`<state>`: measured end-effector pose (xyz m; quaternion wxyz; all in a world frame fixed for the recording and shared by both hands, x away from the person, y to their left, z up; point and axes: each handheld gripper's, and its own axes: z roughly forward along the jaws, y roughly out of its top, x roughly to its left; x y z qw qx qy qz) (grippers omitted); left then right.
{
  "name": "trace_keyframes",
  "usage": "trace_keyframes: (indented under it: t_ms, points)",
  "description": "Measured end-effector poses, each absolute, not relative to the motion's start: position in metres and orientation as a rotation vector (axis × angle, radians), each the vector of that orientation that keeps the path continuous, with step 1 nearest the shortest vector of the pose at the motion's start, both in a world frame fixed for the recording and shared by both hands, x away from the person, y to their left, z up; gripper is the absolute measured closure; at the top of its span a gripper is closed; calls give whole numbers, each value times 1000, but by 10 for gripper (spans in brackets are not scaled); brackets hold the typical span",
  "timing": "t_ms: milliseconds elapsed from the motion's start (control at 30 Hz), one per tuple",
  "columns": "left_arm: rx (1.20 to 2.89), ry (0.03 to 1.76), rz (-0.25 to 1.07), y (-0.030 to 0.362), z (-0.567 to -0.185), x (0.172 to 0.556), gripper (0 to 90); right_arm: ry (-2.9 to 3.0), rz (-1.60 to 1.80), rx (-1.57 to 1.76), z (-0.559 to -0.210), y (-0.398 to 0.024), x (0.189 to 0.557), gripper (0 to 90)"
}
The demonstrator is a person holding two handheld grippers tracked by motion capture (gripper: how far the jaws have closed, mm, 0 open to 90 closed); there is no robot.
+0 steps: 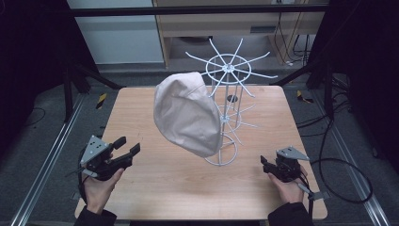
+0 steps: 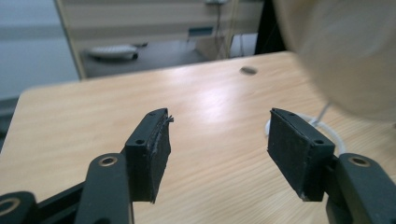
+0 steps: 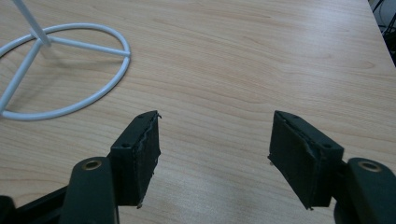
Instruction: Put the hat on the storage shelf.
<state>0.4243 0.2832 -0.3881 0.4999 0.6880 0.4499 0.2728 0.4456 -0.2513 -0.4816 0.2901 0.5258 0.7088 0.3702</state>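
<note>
Cap, beige, hangs on the left side of a white wire rack standing mid-table, covering most of its height. The high view takes in the whole rack with its spoked top; the right gripper view gives just the ring base on bare wood, and the left gripper view a blurred edge of the cap at upper right. Left gripper sits low and left of the cap, well apart, jaws wide with nothing between. Right gripper rests near the base, also spread and empty.
</note>
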Motion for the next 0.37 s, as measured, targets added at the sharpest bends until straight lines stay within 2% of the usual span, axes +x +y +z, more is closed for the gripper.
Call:
trace_keyframes:
  t_ms: [167, 367]
  points:
    - [1687, 1240, 645, 306, -423, 441, 368, 1888, 989, 1403, -482, -252, 446, 314]
    - [1708, 1301, 667, 316, -442, 445, 348, 1892, 990, 1408, -482, -252, 447, 297]
